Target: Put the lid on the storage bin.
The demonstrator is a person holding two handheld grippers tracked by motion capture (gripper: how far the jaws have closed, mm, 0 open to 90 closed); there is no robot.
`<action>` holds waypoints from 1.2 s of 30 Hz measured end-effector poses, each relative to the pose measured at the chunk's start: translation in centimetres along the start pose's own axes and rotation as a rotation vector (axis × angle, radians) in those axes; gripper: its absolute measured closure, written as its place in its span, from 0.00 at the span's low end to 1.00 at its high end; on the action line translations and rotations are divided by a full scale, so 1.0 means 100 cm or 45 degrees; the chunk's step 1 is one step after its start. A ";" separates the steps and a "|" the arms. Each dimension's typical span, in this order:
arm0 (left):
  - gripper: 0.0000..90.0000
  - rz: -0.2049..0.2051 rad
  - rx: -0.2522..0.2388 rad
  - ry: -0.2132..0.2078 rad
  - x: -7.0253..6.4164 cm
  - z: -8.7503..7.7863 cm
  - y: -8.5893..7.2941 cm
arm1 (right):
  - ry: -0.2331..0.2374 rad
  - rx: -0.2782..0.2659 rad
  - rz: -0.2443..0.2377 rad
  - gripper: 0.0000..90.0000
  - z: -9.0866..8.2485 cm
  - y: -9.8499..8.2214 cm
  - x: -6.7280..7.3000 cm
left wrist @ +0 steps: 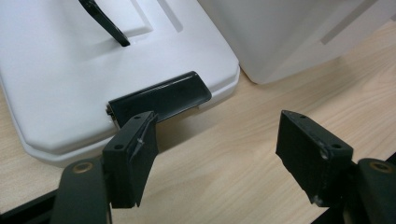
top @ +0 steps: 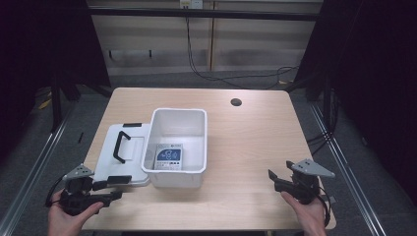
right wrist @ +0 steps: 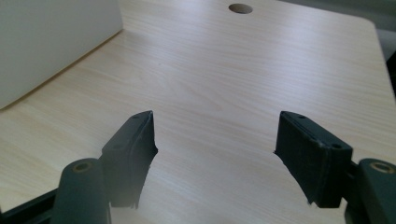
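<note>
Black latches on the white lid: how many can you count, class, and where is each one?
2. One latch sits on the far edge of the lid; the other latch is on its near edge, just ahead of the left gripper. The lid's underside is hidden.

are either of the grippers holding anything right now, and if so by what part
Nothing is held. The left gripper is open just short of the black latch on the white plastic lid; the right gripper is open over the bare wooden table.
</note>
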State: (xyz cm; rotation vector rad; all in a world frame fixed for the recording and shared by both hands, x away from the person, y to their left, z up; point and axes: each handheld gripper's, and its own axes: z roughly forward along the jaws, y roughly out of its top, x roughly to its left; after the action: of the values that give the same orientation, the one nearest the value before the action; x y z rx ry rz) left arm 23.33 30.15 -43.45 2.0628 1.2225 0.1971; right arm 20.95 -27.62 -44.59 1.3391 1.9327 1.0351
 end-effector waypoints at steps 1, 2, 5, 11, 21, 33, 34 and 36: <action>0.32 0.002 0.004 0.002 0.000 0.000 0.000 | 0.014 0.003 0.005 0.31 0.000 0.000 0.001; 0.32 -0.005 0.005 -0.003 -0.001 0.001 0.000 | 0.019 0.006 0.000 0.31 0.000 0.001 0.001; 0.32 0.000 0.020 -0.005 -0.002 0.002 0.001 | 0.032 -0.030 -0.008 0.32 -0.004 0.002 0.005; 0.32 -0.027 0.012 -0.031 0.000 0.001 0.005 | 0.032 -0.040 0.026 0.30 -0.009 0.003 0.014; 0.50 -0.172 -0.021 -0.156 0.013 -0.015 0.028 | 0.023 -0.059 0.063 0.29 -0.017 -0.001 0.014; 0.48 -0.133 0.021 -0.113 0.017 -0.019 0.050 | 0.037 -0.069 0.033 0.29 -0.020 0.002 0.023; 0.48 -0.133 0.021 -0.113 0.017 -0.019 0.050 | 0.038 -0.062 0.031 0.29 -0.020 0.002 0.023; 0.49 -0.126 0.034 -0.081 0.015 -0.020 0.056 | 0.055 -0.058 0.043 0.29 -0.020 0.002 0.022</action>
State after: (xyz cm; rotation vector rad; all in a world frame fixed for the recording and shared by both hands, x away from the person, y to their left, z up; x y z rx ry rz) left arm 27.19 30.76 -38.71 2.0099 1.2910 0.0691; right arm 18.71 -26.05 -43.43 1.3383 1.9118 1.1263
